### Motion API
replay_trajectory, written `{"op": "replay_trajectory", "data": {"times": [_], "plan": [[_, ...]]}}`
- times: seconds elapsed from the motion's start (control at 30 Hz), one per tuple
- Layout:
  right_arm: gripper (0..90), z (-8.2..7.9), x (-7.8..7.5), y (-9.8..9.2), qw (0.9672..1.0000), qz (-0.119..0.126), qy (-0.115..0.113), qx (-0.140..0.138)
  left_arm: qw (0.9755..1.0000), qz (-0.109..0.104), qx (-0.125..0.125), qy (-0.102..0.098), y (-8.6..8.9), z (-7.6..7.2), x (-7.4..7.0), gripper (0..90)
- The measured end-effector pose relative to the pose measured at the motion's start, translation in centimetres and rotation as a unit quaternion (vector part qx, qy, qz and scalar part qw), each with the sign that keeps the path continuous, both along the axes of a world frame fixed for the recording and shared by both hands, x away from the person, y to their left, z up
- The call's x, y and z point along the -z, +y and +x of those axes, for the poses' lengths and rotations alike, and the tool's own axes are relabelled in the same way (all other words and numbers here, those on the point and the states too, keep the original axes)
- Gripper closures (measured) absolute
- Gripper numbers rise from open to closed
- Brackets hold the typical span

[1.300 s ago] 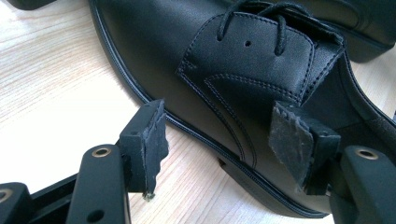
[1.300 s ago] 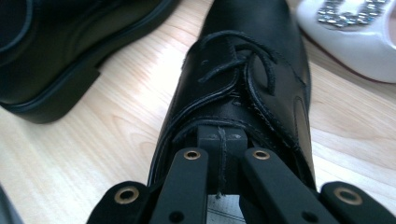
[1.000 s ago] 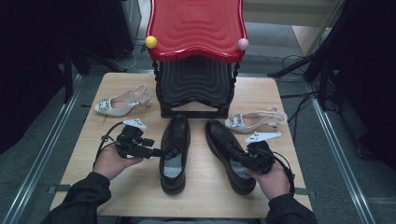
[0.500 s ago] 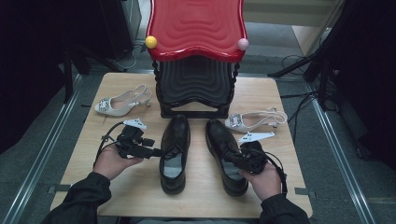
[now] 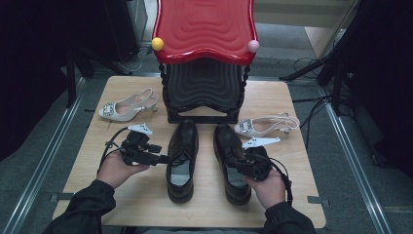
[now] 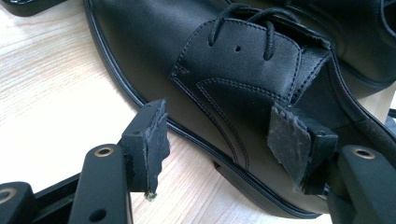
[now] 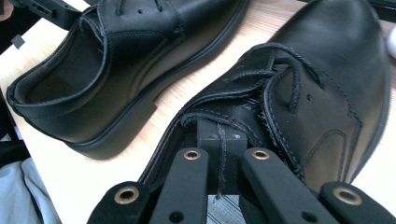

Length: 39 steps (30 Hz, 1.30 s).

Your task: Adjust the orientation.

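Observation:
Two black lace-up shoes stand side by side on the wooden table point(image 5: 292, 112), toes pointing away. My left gripper point(image 5: 163, 158) is open beside the left shoe point(image 5: 182, 146), its pads point(image 6: 154, 140) astride the shoe's outer side point(image 6: 224, 60) without touching it. My right gripper point(image 5: 238, 163) is shut, and its closed tips point(image 7: 219, 137) reach into the mouth of the right shoe point(image 5: 226, 146) just behind the tongue and laces point(image 7: 280, 79). Nothing shows between its pads. The left shoe point(image 7: 116, 60) lies beyond it.
A red stool point(image 5: 204, 29) stacked on black ones point(image 5: 204, 92) stands at the table's far middle. One cream heeled shoe point(image 5: 126, 107) lies at the far left, another point(image 5: 265, 126) to the right of the black shoes. Cables run on the floor at the right.
My right hand has slid left, from the outer side of the right shoe onto its opening. The left hand and both shoes have stayed put.

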State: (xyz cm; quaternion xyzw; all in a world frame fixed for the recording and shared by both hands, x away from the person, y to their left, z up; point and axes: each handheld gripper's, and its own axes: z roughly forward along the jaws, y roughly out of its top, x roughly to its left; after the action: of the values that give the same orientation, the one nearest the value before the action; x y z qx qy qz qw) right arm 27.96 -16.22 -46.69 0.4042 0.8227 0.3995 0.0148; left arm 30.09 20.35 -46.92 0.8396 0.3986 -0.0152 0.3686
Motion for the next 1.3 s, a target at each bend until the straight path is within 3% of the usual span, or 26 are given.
{"op": "replay_trajectory", "data": {"times": [0.2,0.33,0.6,0.73,0.77,0.87,0.97,1.13,1.3], "plan": [[90.0,0.1,0.4,1.0,0.9998,0.02,0.007,-0.001,1.0,0.001,-0.001,0.001,0.0,0.0,0.0,38.3],[90.0,-0.1,0.5,1.6,0.9999,0.013,0.004,-0.006,1.0,-0.002,0.001,-0.003,-0.1,-0.1,-0.3,38.2],[86.3,-0.7,0.4,0.6,0.9999,-0.006,0.014,0.001,0.9999,-0.012,0.006,-0.007,-0.3,-0.7,-1.4,38.3],[82.2,-1.8,-0.9,-0.4,1.0,-0.002,-0.001,0.004,0.9999,-0.01,0.011,-0.005,-1.0,-1.2,-1.7,38.1],[78.7,-2.4,-1.6,-1.0,0.9997,-0.004,-0.02,0.014,0.9999,-0.008,0.011,-0.004,-1.1,-1.4,-1.7,38.0],[77.0,-2.8,-2.2,-1.8,0.999,0.0,-0.033,0.029,0.9999,-0.004,0.012,0.004,-1.5,-1.4,-1.4,38.0],[69.0,-3.0,-2.3,-2.7,0.9976,-0.011,-0.042,0.054,0.9998,0.003,0.008,0.016,-1.7,-1.2,-0.8,38.1],[54.4,-2.2,-0.6,-3.0,0.9971,-0.033,-0.009,0.068,0.9996,0.011,0.005,0.027,-2.1,-0.9,-0.1,38.1],[53.9,-1.6,0.6,-2.3,0.9971,-0.051,0.011,0.056,0.9993,0.021,0.004,0.032,-2.8,-0.8,0.5,38.9]]}}
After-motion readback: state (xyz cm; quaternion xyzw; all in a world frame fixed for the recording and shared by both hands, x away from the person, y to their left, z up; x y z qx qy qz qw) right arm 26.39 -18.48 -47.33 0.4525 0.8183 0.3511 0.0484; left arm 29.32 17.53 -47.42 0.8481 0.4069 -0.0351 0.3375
